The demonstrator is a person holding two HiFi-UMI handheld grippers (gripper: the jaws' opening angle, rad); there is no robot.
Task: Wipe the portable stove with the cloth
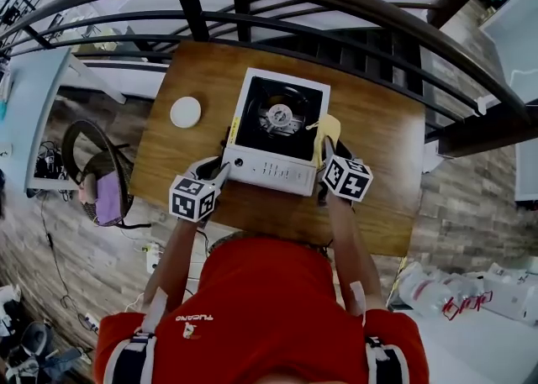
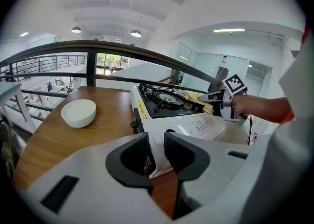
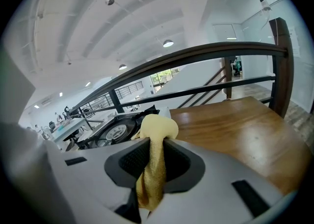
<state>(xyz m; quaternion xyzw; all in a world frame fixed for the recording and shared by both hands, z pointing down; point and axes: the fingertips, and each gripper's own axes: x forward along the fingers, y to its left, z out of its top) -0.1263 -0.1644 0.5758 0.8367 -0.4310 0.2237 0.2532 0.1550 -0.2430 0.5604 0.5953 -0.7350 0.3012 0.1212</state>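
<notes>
left tool [image 2: 156, 145] clamps stove [image 2: 189, 124] corner | right tool [image 3: 157, 144] clamps cloth [image 3: 158, 126] | both tilted down

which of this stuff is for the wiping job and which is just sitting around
For the job: portable stove; yellow cloth, pinched in the right gripper; left gripper, closed on the stove's front corner.
Lying about: white bowl on the table.

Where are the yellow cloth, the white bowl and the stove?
cloth [image 3: 158, 126]: right gripper view, on its bunched top.
bowl [image 2: 78, 120]: left gripper view, on its outer side.
stove [image 1: 271, 171]: head view, on its white front panel.
</notes>
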